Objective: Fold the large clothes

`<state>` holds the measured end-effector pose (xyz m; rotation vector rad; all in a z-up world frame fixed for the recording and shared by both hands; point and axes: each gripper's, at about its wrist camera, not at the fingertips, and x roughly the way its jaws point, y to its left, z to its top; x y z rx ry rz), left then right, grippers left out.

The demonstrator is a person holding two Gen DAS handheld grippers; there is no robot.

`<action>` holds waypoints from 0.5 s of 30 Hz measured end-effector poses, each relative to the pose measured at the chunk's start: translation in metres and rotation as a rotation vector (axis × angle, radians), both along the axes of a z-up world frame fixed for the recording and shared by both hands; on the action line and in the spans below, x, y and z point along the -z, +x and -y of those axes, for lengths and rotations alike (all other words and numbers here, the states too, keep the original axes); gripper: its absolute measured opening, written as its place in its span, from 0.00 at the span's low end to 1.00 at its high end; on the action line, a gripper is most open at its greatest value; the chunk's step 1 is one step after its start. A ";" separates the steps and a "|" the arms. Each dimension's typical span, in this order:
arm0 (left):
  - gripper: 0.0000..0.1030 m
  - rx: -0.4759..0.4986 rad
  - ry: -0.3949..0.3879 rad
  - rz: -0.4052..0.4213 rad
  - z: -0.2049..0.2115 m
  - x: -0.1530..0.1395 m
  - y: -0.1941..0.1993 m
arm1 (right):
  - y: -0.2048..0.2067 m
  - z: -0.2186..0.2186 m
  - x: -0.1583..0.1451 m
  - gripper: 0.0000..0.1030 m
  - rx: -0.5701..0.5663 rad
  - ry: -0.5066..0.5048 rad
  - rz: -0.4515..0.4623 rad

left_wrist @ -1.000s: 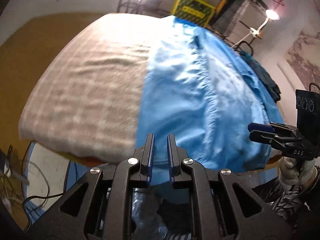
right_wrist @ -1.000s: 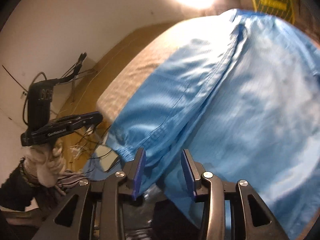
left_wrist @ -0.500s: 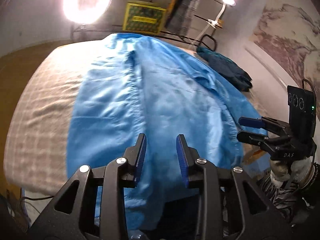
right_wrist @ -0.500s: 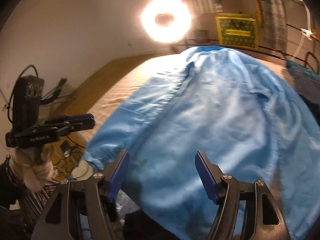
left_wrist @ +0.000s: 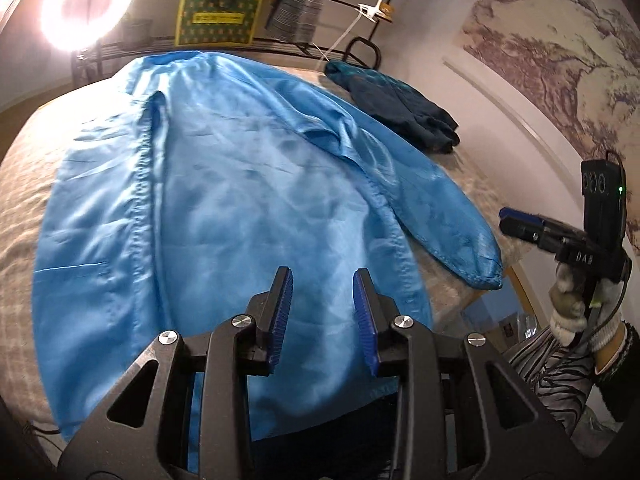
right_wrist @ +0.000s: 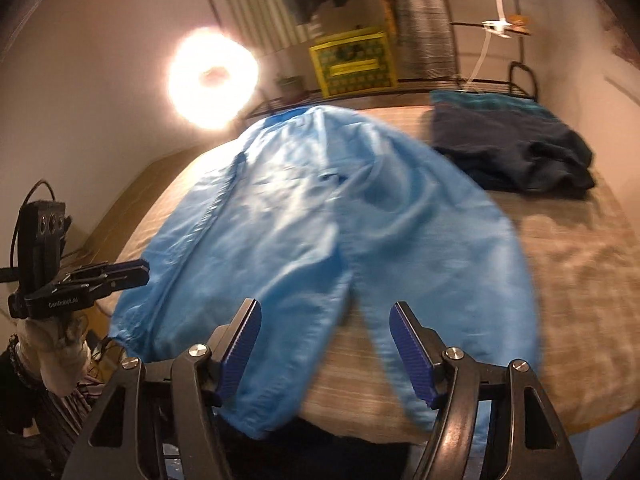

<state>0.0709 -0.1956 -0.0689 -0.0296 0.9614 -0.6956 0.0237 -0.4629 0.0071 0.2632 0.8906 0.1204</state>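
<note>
A: Since a second ago both grippers have drawn back from the near hem and parted their blue ribbed pads – the shiny light-blue long-sleeved garment (left_wrist: 248,184) that was bunched close under them now shows almost whole.

B: Are they gripping any of it?

A: No. The left gripper (left_wrist: 322,312) has its pads a modest way apart, with nothing between them – the cloth lies beyond and below. The right gripper (right_wrist: 326,350) is spread noticeably wider, also empty. Neither set of jaws has changed in the last half second.

B: Where is the garment?

A: Spread flat on the beige checked bed cover (right_wrist: 572,264), its length running away from the cameras, near hem draped over the closest edge. A stitched seam runs down its left part, with a pocket slit beside it. One sleeve (left_wrist: 440,216) angles out to the right, its cuff close to the bed's edge. The fabric is glossy and lightly wrinkled; the right wrist view is motion-blurred.

B: Anything else on the bed?

A: A crumpled dark navy and teal garment (right_wrist: 516,148) at the far right corner, apart from the blue one.
</note>
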 end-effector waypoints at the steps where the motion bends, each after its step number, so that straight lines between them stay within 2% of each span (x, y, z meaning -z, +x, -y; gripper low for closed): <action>1: 0.30 0.004 0.001 -0.006 0.004 0.002 0.001 | -0.002 0.010 0.000 0.68 0.019 -0.006 -0.003; 5: 0.30 0.008 0.001 -0.030 0.011 0.008 0.006 | -0.003 0.052 0.004 0.67 0.106 -0.032 -0.037; 10: 0.30 0.001 -0.013 -0.052 0.011 0.011 0.011 | 0.014 0.108 0.030 0.65 0.238 -0.027 -0.170; 13: 0.30 -0.003 -0.011 -0.048 0.010 0.011 0.013 | 0.029 0.131 0.059 0.56 0.296 -0.006 -0.271; 15: 0.30 -0.010 -0.011 -0.050 0.007 0.012 0.014 | 0.036 0.135 0.073 0.53 0.296 0.029 -0.308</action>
